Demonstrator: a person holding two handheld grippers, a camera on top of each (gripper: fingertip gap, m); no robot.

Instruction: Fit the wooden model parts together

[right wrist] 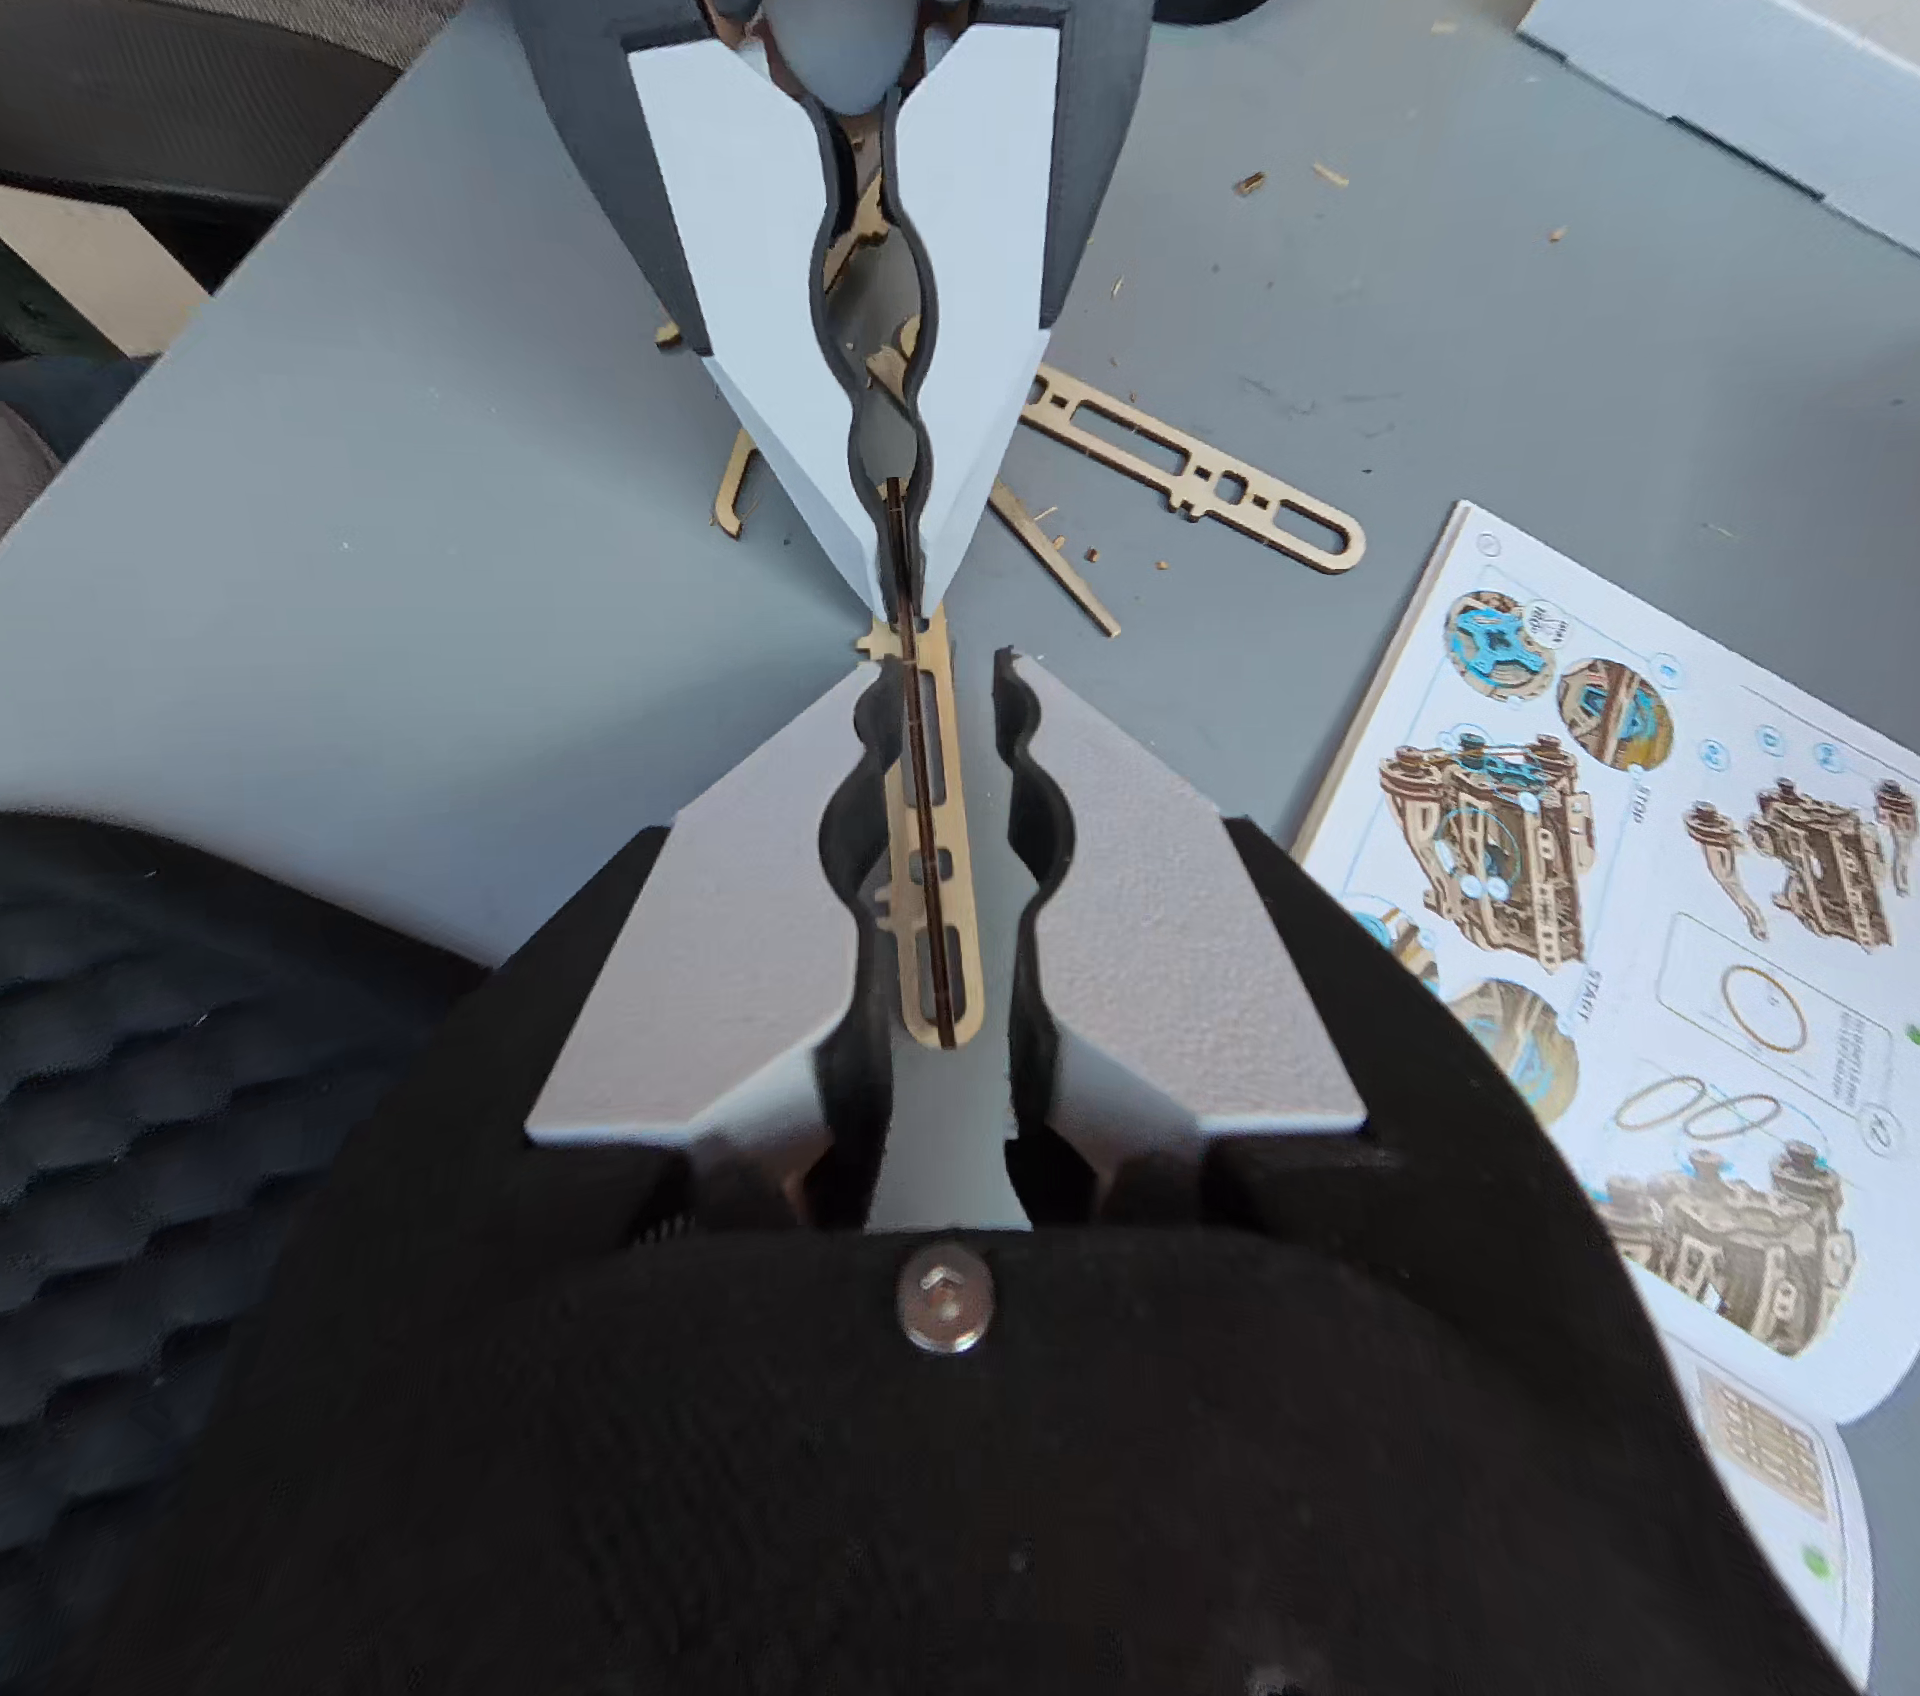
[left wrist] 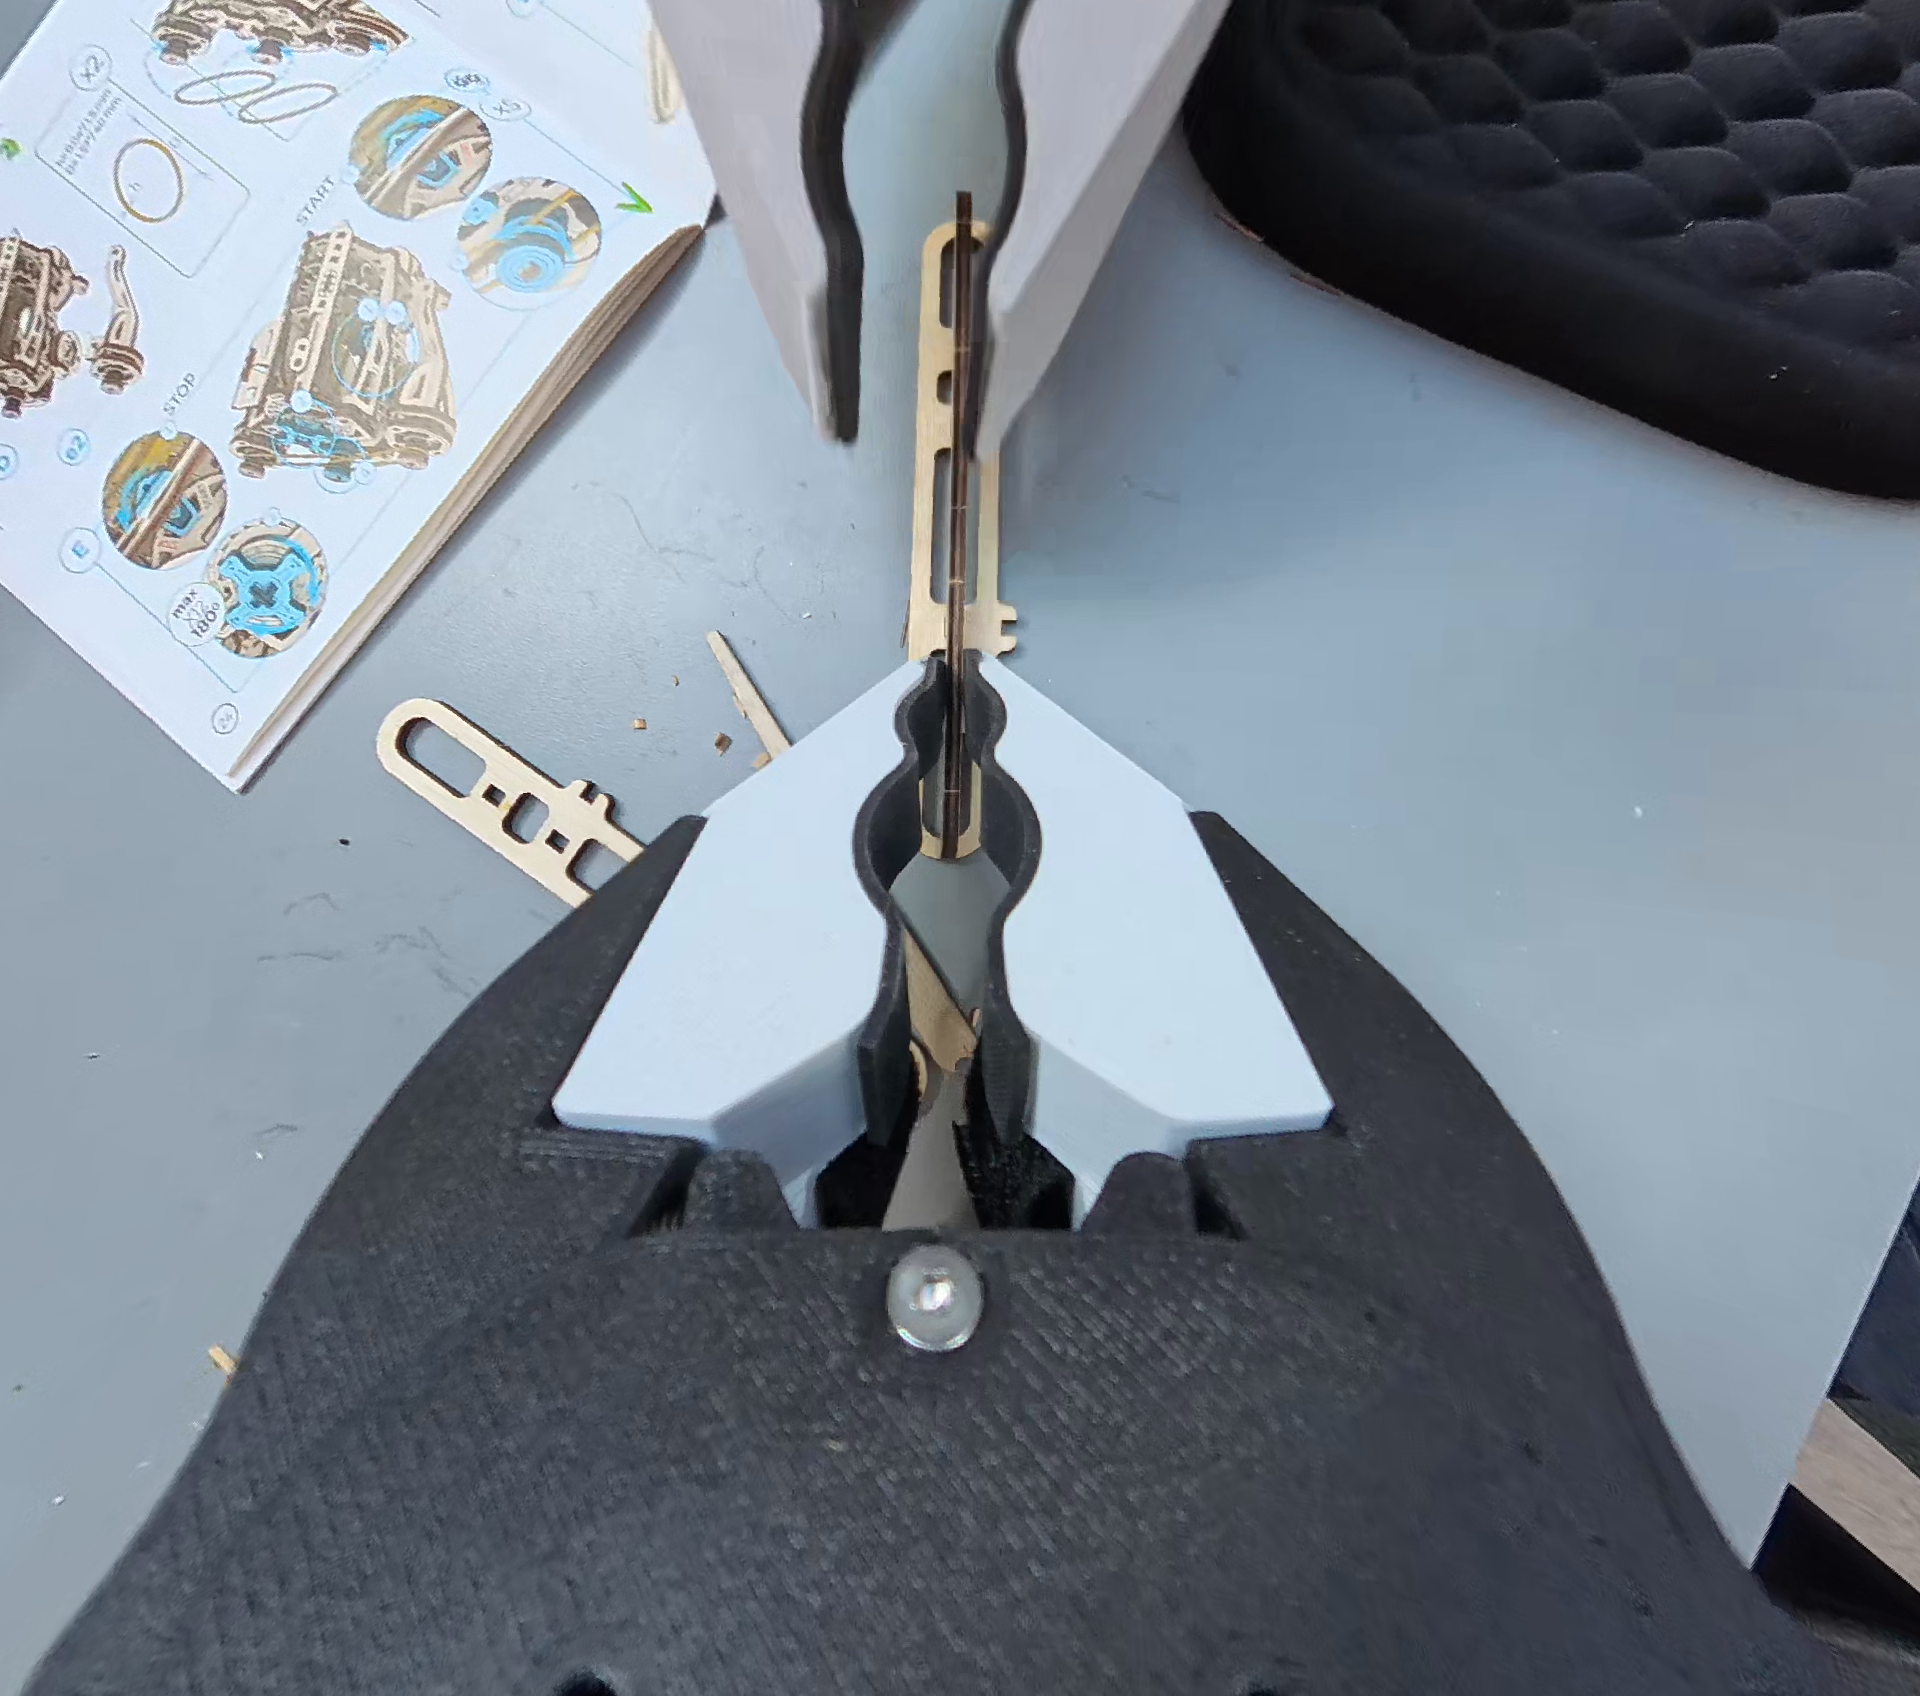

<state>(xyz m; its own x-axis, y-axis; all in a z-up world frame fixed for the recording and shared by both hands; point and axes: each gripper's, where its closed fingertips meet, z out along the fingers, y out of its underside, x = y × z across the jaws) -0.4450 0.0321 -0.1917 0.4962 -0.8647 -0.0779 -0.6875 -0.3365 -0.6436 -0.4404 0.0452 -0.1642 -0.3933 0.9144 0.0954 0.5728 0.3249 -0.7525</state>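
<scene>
Left claw (left wrist: 948, 716) clamps slat (left wrist: 951, 524) edge-on, frame centre; right claw (right wrist: 940, 690) gapes around its far end, not gripping. Risk: uneven closing twists thin slat, snaps it or knocks it askew. Spare slat (left wrist: 499, 789) on counter (left wrist: 1351, 711), lower left.

pale tan wooden strip (left wrist: 940, 503), grey table (left wrist: 1351, 711), black honeycomb-patterned cushion (left wrist: 1610, 88).

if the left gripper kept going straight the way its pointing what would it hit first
Most likely the right gripper, which faces it head-on along the thin slotted wooden strip that the left gripper is clamping edge-on. The strip already reaches between the right gripper's open fingers, though the depth of the gap is unclear.
</scene>
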